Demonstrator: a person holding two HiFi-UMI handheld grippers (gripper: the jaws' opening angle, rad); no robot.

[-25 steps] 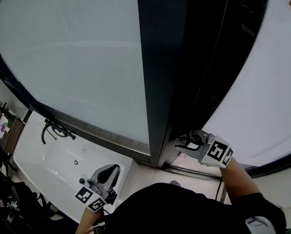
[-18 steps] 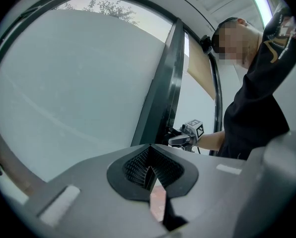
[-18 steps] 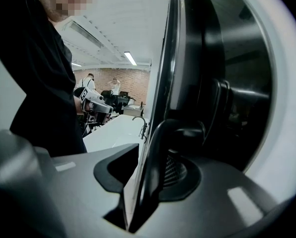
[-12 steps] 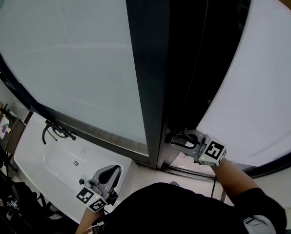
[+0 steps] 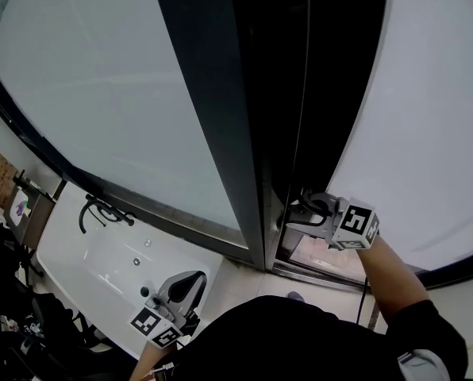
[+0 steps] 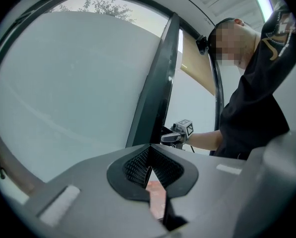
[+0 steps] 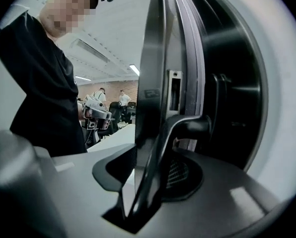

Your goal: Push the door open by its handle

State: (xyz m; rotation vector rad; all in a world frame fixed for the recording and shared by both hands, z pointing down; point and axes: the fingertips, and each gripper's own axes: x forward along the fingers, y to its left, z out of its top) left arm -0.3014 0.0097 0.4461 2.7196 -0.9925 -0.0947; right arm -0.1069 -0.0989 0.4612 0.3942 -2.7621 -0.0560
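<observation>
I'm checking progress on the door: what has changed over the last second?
The right gripper has pushed forward with the door handle, and the door looks slightly further open. That gripper's jaws are opening, the handle between them. The left gripper stayed shut, low by the sink.

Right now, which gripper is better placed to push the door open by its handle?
Right. The right gripper has the door handle between its jaws, which are opening. The left gripper is shut and empty, low by the sink, away from the handle.
</observation>
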